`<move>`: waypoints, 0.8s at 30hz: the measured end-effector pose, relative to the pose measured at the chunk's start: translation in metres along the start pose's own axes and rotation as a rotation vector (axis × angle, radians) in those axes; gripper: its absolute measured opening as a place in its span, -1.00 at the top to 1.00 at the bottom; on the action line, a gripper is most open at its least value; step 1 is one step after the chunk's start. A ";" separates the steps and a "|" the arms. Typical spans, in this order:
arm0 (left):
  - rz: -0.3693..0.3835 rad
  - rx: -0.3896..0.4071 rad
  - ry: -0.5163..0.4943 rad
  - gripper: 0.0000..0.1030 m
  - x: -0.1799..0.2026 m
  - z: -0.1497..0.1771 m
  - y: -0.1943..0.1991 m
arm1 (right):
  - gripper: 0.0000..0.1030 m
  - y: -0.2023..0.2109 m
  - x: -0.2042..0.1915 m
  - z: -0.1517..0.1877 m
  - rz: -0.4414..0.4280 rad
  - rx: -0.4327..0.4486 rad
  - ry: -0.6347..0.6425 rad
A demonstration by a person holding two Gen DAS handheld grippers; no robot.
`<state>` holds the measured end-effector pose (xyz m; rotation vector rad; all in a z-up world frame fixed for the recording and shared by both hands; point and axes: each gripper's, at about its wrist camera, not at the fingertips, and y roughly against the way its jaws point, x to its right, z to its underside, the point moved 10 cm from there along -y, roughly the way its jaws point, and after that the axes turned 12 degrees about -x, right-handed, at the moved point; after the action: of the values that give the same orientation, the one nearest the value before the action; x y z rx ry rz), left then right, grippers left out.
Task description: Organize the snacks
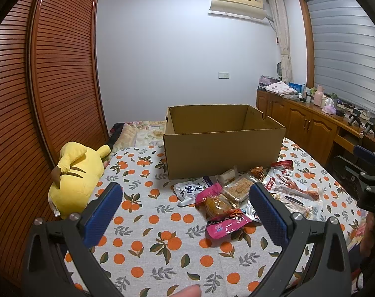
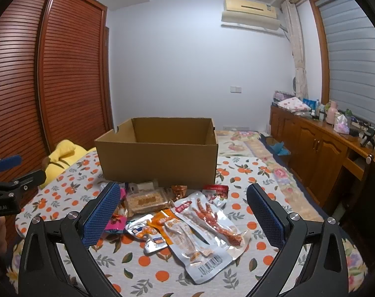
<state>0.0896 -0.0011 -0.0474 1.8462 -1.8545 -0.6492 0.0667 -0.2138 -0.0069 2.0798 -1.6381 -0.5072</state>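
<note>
Left gripper (image 1: 185, 210): fingers spread wide with nothing between them, held above the patterned cloth, near the left edge of the snack pile.
Right gripper (image 2: 183, 214): fingers likewise wide apart and empty, hovering over the snacks, with the chicken-foot packet between the two blue pads in its view.
Snack pile (image 1: 239, 195): loose packets on the cloth just in front of the box, some overlapping.
Chicken-foot packet (image 2: 212, 220): clear wrapper, lying flat at the near right of the pile, partly over an orange packet (image 2: 172, 225).
Pink packets (image 1: 224, 225): at the near left of the pile.
Crumbly bar in clear wrap (image 1: 239, 188): middle of the pile, close to the box.
Cardboard box (image 1: 222, 146): open at the top, upright on the cloth behind the snacks; only its inner walls show.
Orange-print cloth (image 1: 150, 247): covers the surface under everything.
Yellow plush toy (image 1: 76, 175): lying at the cloth's left edge, beside the slatted wardrobe (image 1: 51, 74).
</note>
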 end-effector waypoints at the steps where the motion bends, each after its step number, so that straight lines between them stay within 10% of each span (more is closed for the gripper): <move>1: 0.000 0.000 0.000 -1.00 0.000 0.000 0.000 | -1.00 0.001 0.000 0.000 0.001 0.001 0.000; 24: -0.001 0.001 -0.002 -1.00 0.002 -0.001 0.002 | -1.00 0.002 -0.001 -0.001 0.000 0.002 0.001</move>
<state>0.0887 -0.0031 -0.0455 1.8478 -1.8557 -0.6501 0.0657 -0.2131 -0.0053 2.0815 -1.6383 -0.5043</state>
